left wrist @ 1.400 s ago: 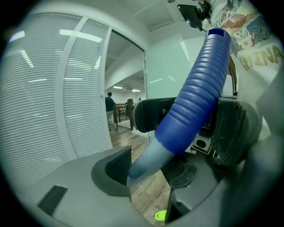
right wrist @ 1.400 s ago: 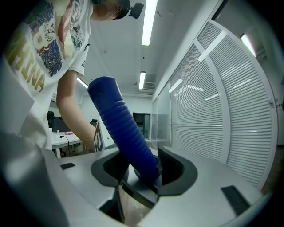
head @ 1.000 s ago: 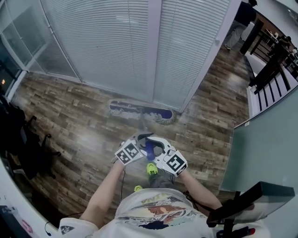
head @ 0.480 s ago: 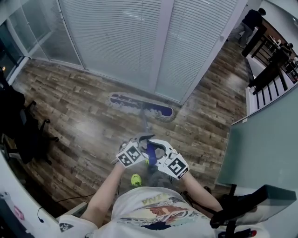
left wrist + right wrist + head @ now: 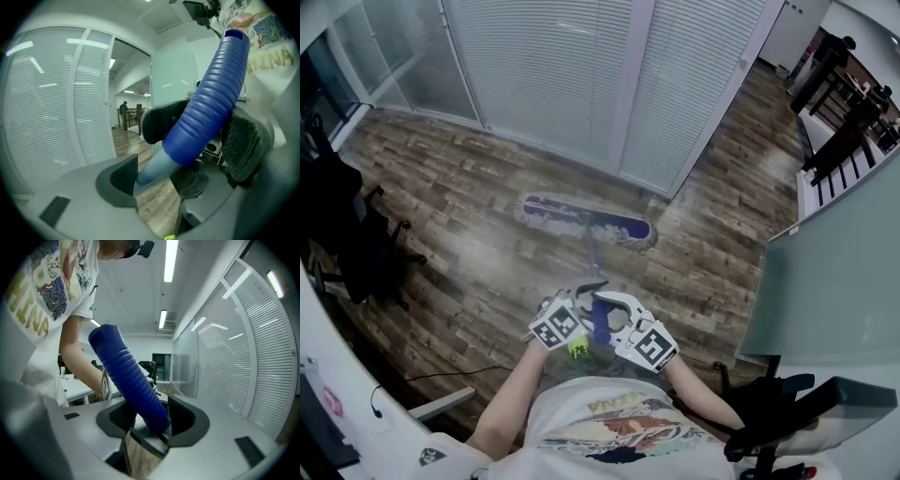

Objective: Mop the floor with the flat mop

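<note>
Left gripper (image 5: 581, 292) and right gripper (image 5: 617, 302) both clamp the blue handle (image 5: 600, 321) near its top, with the mop head (image 5: 586, 218) flat on the floor (image 5: 459, 244) near the blinds (image 5: 553, 84); a long push may knock the head against them.

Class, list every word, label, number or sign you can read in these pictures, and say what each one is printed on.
"HINA": large letters on the person's T-shirt, readable in both gripper views; any letter before them is out of sight.
T-shirt print in the head view: too blurred to read.
Square markers on the gripper cubes: black-and-white patterns, no letters or numbers.
No other readable text.
</note>
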`<state>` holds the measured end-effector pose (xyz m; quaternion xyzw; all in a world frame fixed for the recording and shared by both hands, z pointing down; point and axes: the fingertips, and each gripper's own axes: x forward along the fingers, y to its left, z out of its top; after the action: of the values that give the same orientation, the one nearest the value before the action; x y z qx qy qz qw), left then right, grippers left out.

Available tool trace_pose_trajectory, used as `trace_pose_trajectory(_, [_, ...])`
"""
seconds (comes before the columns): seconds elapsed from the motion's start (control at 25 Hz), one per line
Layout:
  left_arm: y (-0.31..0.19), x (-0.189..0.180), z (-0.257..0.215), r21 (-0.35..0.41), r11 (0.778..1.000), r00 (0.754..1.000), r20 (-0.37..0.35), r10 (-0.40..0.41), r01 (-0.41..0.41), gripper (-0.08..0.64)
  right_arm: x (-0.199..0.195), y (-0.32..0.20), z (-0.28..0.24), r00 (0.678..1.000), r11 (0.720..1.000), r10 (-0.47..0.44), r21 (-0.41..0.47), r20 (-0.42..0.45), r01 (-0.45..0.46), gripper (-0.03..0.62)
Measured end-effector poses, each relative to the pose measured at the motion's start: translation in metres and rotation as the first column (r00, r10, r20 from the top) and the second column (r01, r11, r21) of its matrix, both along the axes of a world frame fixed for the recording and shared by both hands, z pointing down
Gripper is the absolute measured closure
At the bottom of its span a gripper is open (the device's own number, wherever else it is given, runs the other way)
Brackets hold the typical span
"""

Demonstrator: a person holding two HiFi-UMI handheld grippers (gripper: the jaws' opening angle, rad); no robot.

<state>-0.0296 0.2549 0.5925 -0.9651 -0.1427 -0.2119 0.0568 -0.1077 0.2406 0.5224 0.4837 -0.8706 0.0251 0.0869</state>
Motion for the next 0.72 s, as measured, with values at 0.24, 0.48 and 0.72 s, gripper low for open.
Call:
trace_pose_trajectory(0.24, [0.081,-0.024,0.002,-0.002,0.999,0.999,0.005,-0.054,0.054,0.387,-0.025,0.085,-0.001,0.999,0.999,-0.046,-0.001,0.024,0.046,0.403])
trace_pose_trajectory(0.48, [0.178,-0.039,0.009,0.011,0.994,0.994,0.010,-0.111,0.111,0.383,-0.038,0.187,0.006,0.996,0.996,-0.092,0.016,0.022,0.092,0.403])
trace_pose_trajectory(0.72, [0.245,-0.070,0.002,-0.007,0.986,0.986,0.011,-0.167,0.167,0.383,-0.070,0.258,0.003,0.981,0.981,-0.194,0.012,-0.014,0.194,0.402])
